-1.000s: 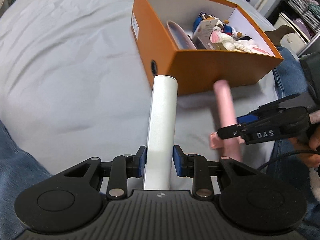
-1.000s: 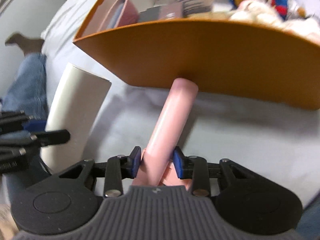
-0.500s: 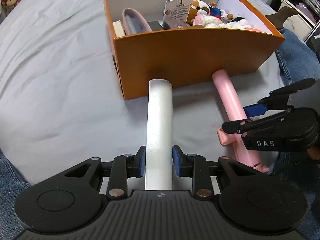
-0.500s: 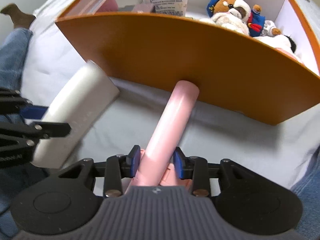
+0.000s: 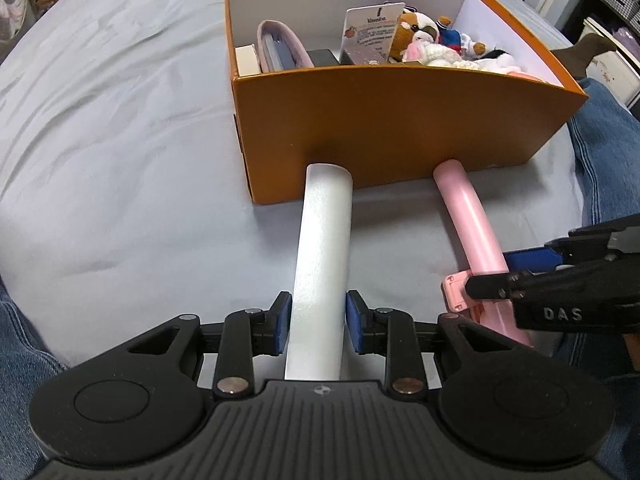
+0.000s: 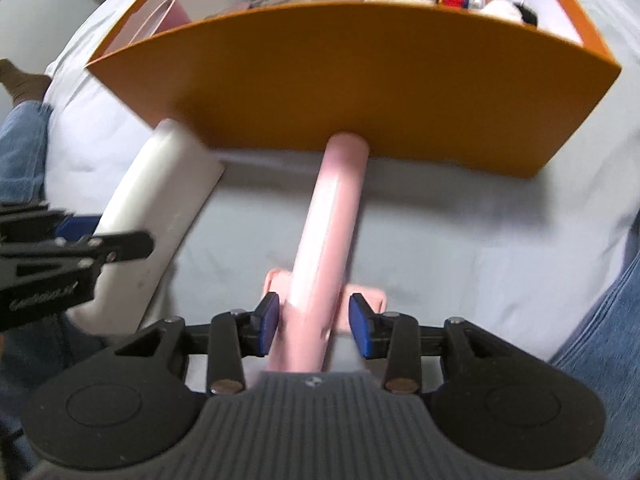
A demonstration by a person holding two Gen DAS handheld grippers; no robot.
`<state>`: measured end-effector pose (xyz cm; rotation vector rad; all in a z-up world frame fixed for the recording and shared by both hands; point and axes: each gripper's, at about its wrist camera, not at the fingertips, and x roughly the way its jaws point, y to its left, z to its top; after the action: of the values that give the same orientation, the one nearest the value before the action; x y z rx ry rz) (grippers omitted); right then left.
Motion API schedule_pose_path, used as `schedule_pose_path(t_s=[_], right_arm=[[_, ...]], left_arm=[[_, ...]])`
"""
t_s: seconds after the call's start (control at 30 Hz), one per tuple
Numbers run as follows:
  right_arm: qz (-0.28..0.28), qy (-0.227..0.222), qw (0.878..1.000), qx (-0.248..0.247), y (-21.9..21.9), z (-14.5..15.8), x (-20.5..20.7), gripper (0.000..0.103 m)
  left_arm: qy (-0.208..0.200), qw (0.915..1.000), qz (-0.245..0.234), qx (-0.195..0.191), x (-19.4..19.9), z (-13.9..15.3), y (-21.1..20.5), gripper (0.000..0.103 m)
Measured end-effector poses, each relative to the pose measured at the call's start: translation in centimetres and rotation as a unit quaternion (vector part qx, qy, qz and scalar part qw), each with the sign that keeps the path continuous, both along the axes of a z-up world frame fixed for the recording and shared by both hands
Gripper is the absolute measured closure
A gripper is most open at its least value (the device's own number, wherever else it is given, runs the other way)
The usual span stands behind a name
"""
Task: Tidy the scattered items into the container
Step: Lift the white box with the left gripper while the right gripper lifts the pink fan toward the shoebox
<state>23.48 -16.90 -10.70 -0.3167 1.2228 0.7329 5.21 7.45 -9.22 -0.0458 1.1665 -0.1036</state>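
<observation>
While your left gripper [image 5: 316,322] clamps the white tube [image 5: 322,264], your right gripper [image 6: 314,326] has just been opening, its pads now clear of the pink tube [image 6: 324,240] between them. Both tubes reach across the grey sheet [image 5: 120,160] to the orange box [image 5: 400,128], already holding plush toys [image 5: 432,46].

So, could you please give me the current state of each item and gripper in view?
left gripper: shut on the white tube.
white tube: held, outside the box.
right gripper: open, fingers just widened, clear of the pink tube.
pink tube: between open fingers, outside the box.
orange box: open-topped, partly filled.
</observation>
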Motion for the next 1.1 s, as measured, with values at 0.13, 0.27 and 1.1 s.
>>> schedule_pose_path(t_s=[0.13, 0.27, 1.1], right_arm=[[0.008, -0.017, 1.000, 0.001, 0.7, -0.1, -0.3, 0.069], [0.024, -0.007, 1.000, -0.001, 0.7, 0.5, -0.9, 0.072], [0.158, -0.201, 0.963, 0.089, -1.9, 18.3, 6.3, 0.074]], left_arm=[[-0.005, 1.0000, 0.003, 0.001, 0.0, 0.1, 0.0, 0.070], [0.000, 0.9999, -0.014, 0.005, -0.2, 0.5, -0.1, 0.071], [-0.196, 0.9227, -0.265, 0.199, 3.2, 18.2, -3.9, 0.071]])
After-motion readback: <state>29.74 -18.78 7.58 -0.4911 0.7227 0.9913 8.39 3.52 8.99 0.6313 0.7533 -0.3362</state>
